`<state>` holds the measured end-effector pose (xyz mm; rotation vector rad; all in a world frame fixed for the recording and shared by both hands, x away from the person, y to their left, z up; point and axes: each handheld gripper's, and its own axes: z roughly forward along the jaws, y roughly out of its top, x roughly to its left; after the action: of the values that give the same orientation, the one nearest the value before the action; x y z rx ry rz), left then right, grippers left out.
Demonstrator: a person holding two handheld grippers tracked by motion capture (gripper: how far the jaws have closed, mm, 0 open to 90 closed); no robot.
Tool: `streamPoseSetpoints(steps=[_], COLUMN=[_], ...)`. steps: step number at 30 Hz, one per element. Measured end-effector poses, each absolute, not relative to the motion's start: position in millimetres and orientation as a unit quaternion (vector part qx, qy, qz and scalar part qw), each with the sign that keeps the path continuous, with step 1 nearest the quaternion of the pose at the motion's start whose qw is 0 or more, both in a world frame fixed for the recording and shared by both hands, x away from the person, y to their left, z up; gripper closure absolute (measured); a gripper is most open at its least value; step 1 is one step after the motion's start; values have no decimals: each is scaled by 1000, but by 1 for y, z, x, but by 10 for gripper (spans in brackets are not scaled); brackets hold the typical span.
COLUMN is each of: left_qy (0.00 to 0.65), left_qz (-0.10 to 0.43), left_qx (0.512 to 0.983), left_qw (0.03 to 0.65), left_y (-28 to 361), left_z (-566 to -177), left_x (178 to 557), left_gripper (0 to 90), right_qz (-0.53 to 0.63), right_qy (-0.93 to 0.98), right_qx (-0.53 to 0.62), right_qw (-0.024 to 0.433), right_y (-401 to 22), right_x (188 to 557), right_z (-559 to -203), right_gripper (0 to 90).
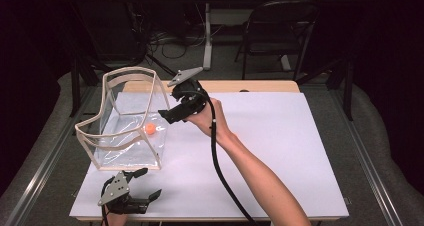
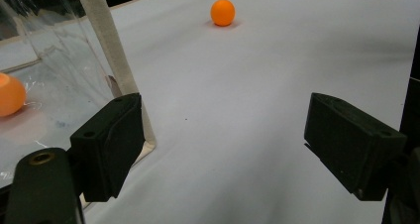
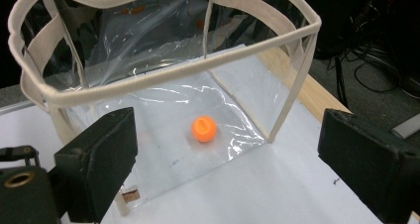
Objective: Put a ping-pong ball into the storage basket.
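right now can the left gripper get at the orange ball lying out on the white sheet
Probably yes: the left gripper has open jaws aimed at the orange ball, with bare white sheet between them. The clear bag stands off to one side.
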<state>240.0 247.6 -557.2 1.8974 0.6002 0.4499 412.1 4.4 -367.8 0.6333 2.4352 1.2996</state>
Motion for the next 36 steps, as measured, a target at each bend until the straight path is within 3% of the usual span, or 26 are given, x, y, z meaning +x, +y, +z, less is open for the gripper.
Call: streamPoseSetpoints(steps=[36], left_qy=[250], left_qz=[188], left_qx=[793], left_qw=[522], left_y=[247], left_z=[-557], left_x=[240], left_gripper=[158], right_qz=[416], right_qy=[863], right_qx=[254], right_qw=[130], right_y=[-57], right_x=[390], right_z=[-440], right_gripper=[37])
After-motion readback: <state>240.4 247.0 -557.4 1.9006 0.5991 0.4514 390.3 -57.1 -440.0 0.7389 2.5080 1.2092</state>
